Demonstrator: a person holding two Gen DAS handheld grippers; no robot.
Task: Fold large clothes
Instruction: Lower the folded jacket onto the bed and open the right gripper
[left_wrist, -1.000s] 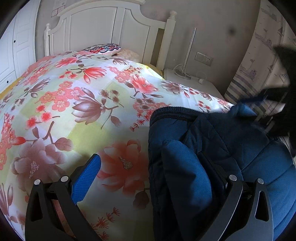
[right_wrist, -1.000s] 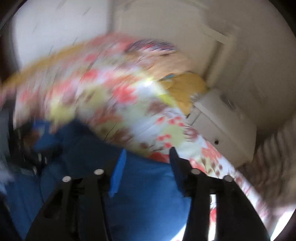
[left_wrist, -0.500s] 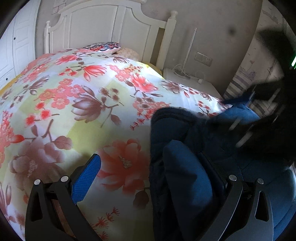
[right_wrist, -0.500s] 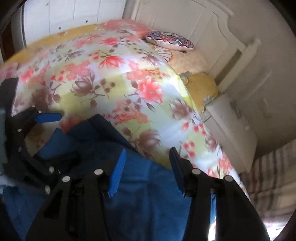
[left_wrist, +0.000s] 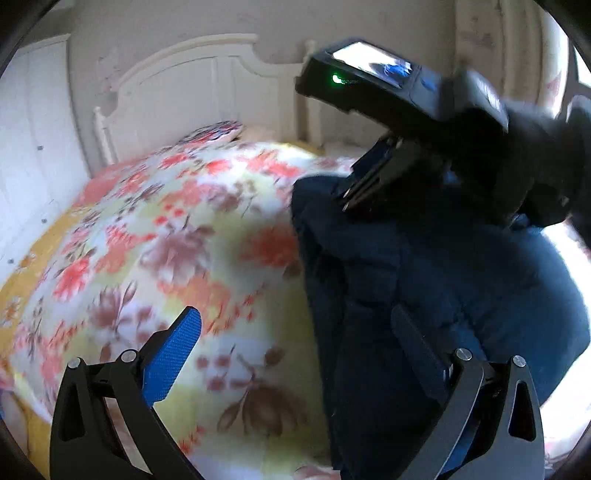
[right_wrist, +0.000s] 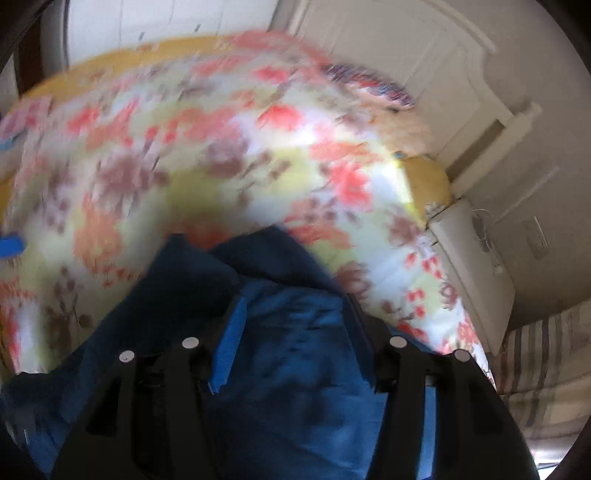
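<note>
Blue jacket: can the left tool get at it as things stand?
Probably yes. The blue jacket already lies under the open left tool, one finger over it; only the right tool crowds its far edge.

Counted items: one blue jacket (left_wrist: 424, 266), one flowered quilt (left_wrist: 177, 251) on one bed (left_wrist: 207, 74), one round patterned cushion (left_wrist: 214, 130), one white nightstand (right_wrist: 476, 266), and two grippers (left_wrist: 295, 343) (right_wrist: 291, 328).

Both wrist cams sit close over the bed (left_wrist: 184, 229), angled down toward the headboard (left_wrist: 207, 74). Shared: floral duvet (right_wrist: 221, 147), navy jacket (right_wrist: 295, 369). Left cam also catches right gripper (left_wrist: 347, 199).
</note>
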